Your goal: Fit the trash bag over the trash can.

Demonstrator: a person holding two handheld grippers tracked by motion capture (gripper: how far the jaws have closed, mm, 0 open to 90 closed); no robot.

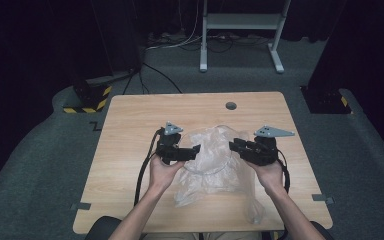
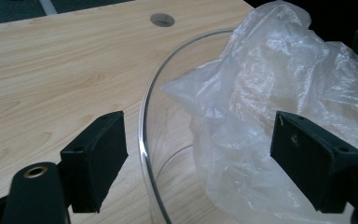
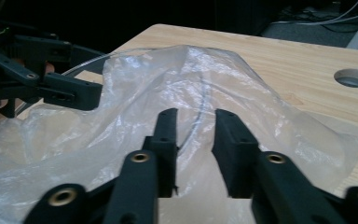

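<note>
A crumpled clear plastic bag (image 1: 215, 165) lies on the wooden table (image 1: 130, 125), draped over a clear round container whose rim (image 2: 144, 135) curves out from under it. My left gripper (image 1: 194, 151) sits at the container's left side. Its jaws stand wide apart (image 2: 203, 158), with the rim and a fold of the bag (image 2: 270, 84) between them and untouched by the pads. My right gripper (image 1: 234, 146) reaches in from the right. Its jaws are narrowly parted (image 3: 196, 140) around a ridge of the bag (image 3: 135, 93) and the rim beneath. A small gap shows at each pad.
A round cable hole (image 1: 231, 106) is in the table near its far edge. Behind the table on the grey floor are a white stand frame (image 1: 240, 22), cables, and dark posts on yellow-black striped bases (image 1: 87, 97). The bag trails toward the table's near edge (image 1: 255, 210).
</note>
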